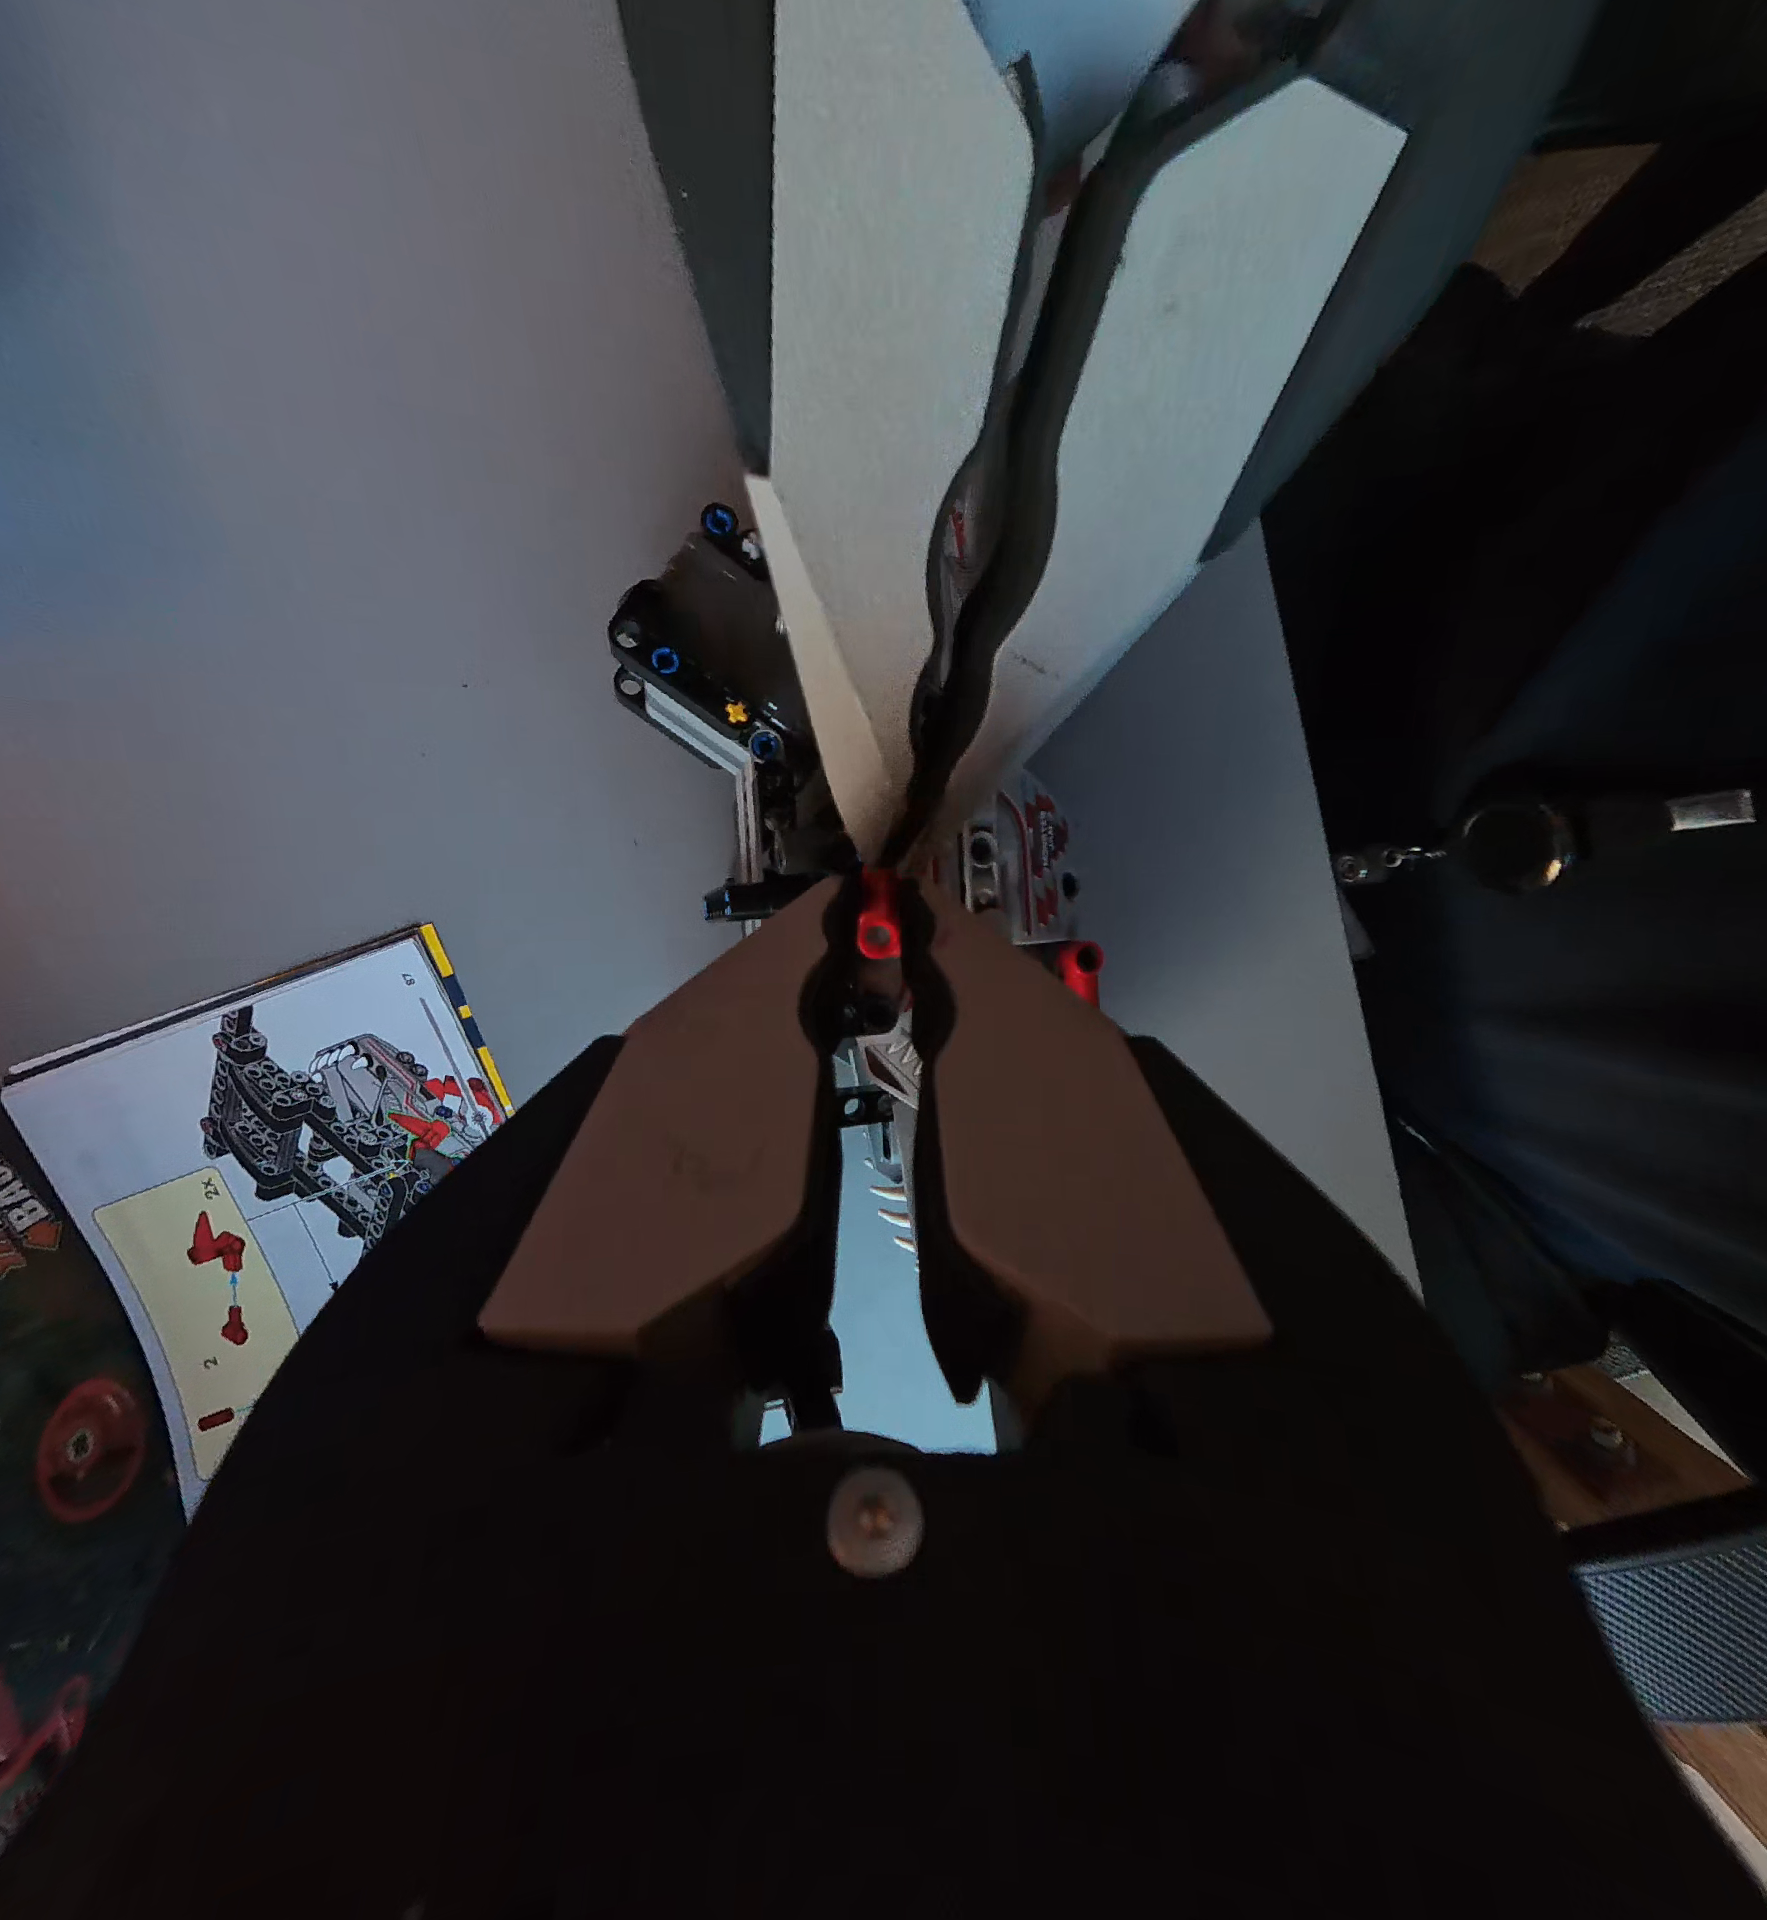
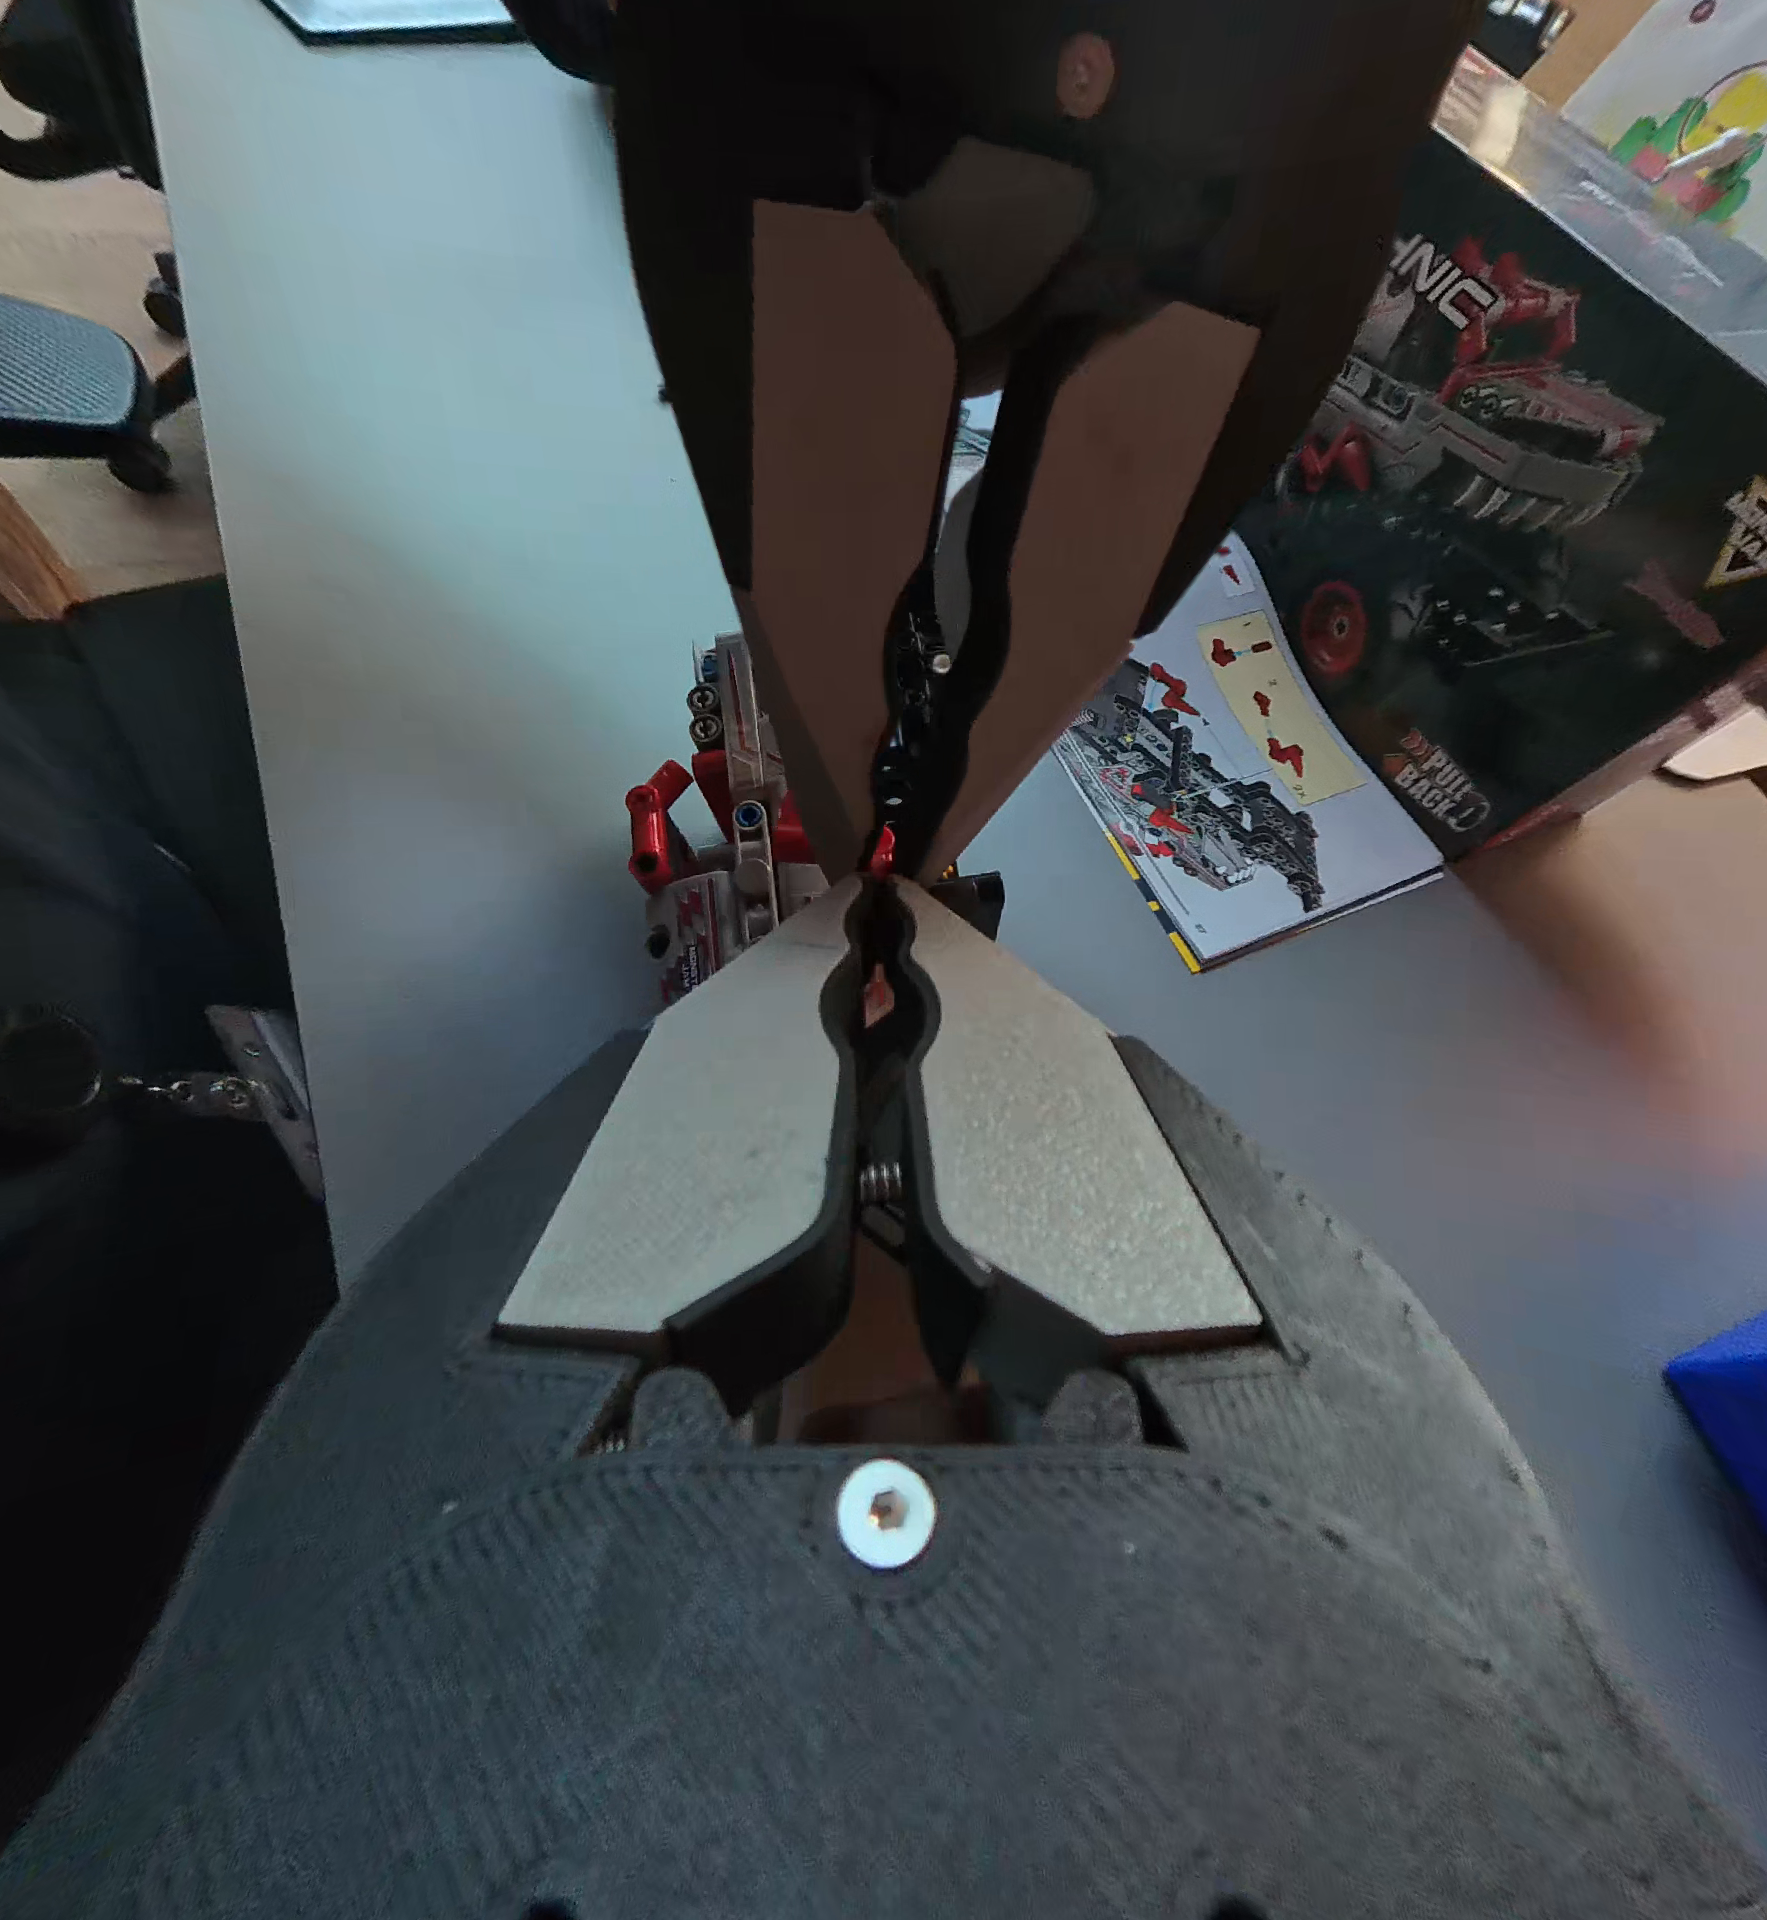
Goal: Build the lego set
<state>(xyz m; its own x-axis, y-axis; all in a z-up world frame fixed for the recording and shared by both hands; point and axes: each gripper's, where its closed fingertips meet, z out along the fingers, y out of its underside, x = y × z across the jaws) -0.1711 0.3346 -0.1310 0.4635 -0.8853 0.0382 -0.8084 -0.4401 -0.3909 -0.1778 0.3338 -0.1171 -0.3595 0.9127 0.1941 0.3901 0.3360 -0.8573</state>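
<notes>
Tiny red connector sits dead centre, pinched in the closed left gripper. Right gripper, at its 12 o'clock, is clamped on another red bit. Line up slowly over the truck model.

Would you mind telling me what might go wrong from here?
1. The red connector is pinched only at the left gripper's tips, so it may twist or pop out.
2. The right gripper meets it tip to tip over the truck; a slip could knock parts loose.
</notes>
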